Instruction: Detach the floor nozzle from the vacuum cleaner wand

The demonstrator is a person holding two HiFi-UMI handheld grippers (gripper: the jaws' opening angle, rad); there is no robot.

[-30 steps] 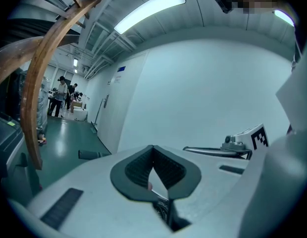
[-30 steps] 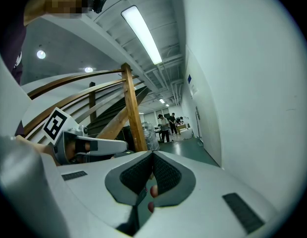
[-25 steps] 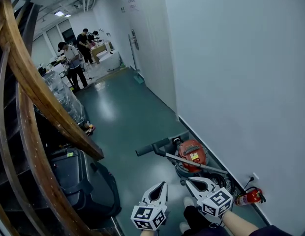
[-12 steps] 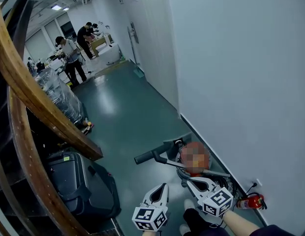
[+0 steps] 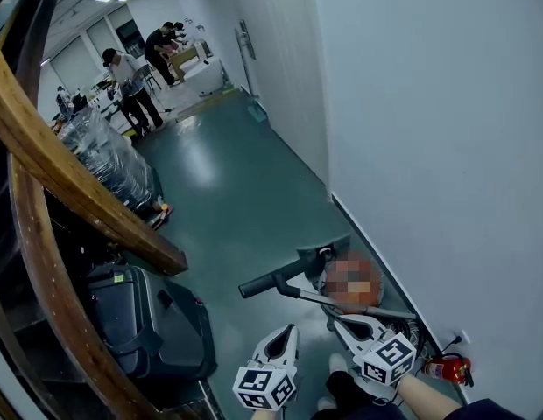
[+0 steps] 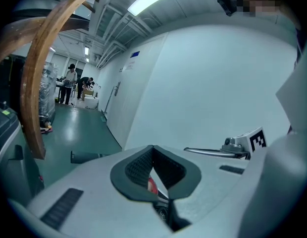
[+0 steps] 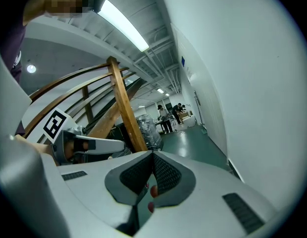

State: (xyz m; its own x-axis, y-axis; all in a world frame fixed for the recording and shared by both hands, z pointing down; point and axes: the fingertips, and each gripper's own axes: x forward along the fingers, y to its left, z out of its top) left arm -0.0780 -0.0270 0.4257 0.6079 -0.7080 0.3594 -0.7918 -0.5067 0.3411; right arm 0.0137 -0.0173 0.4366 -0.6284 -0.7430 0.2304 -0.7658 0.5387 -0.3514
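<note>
The vacuum cleaner lies on the green floor by the white wall, its red canister [image 5: 350, 280] partly under a mosaic patch. A silver wand [image 5: 359, 304] runs from it to a black bar-shaped floor nozzle [image 5: 280, 276]. My left gripper [image 5: 287, 329] is shut and empty, just short of the nozzle end. To its right, my right gripper [image 5: 340, 322] is also shut and empty, close over the wand. In the left gripper view the jaws [image 6: 153, 148] are pressed together, with the black nozzle end [image 6: 86, 156] beyond. The right gripper view shows its jaws [image 7: 153, 155] together too.
A curved wooden stair rail [image 5: 70, 191] fills the left side. A black case [image 5: 149, 322] stands below it. A red fire extinguisher [image 5: 447, 368] lies by the wall at the right. Wrapped pallets [image 5: 105, 160] and several people [image 5: 127, 81] are far down the corridor.
The view and both grippers have moved forward along the corridor and a little down toward the vacuum. Both grippers stay shut and empty.
</note>
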